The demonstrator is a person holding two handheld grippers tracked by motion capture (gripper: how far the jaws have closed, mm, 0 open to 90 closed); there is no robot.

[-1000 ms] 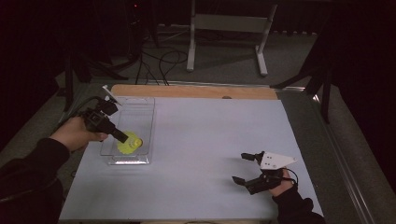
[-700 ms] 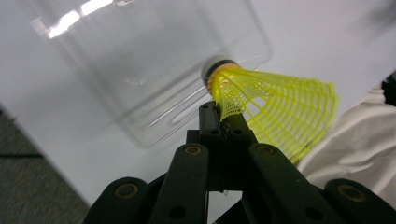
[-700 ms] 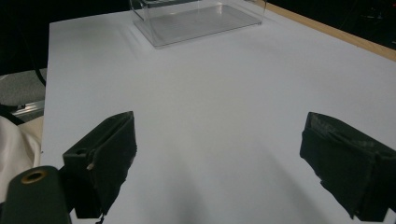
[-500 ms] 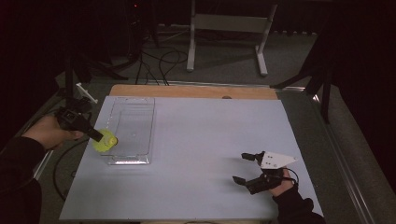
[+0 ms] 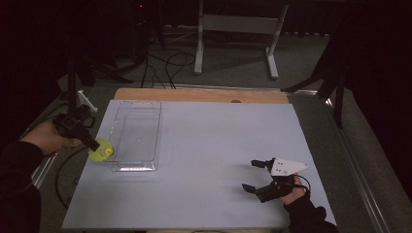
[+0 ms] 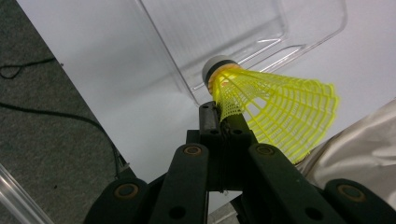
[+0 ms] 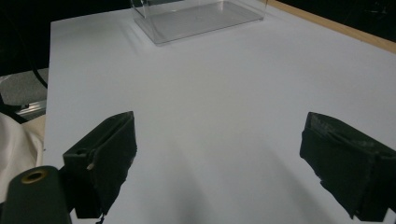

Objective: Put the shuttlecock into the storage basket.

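Left tool (image 5: pixel 94 145) clamping shuttlecock (image 5: pixel 101 151) beside tray (image 5: pixel 136 136)

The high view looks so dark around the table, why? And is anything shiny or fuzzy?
High view: light falls on the white table, the room behind stays dim. Left gripper view: the clear tray shows bright glints on its rim; the yellow shuttlecock is sharp, the black jaws nearest the camera soft. Right gripper view: its jaws look blurry.

Dark room, grey floor (image 5: pixel 233 73), perhaps carpeted, cables (image 5: pixel 165 63)
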